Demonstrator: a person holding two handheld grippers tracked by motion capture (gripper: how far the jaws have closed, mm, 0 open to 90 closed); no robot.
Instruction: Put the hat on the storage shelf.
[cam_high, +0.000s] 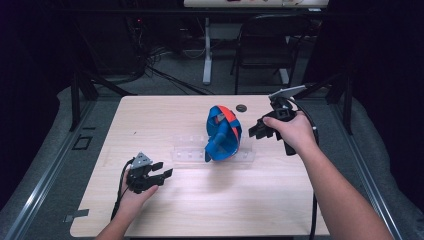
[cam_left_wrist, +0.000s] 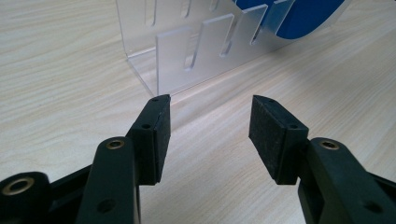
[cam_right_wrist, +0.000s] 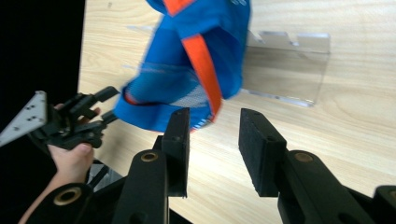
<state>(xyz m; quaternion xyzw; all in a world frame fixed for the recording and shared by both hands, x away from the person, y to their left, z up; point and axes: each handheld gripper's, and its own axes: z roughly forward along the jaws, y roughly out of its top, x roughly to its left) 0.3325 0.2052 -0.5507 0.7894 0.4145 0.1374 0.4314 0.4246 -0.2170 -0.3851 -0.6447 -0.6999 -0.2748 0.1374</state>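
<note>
Left gripper (cam_left_wrist: 209, 122) wide open, empty.

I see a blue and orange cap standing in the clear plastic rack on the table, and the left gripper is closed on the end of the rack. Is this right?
Not quite. The blue and orange cap does stand in the clear plastic rack, but the left gripper is not closed on it. The left gripper view shows its jaws wide open, short of the rack's end, with nothing between them.

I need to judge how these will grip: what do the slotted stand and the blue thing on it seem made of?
The slotted stand looks like clear, glossy acrylic: the table shows through it. The blue thing looks like soft fabric with mesh panels and an orange strap, probably a cap.
</note>
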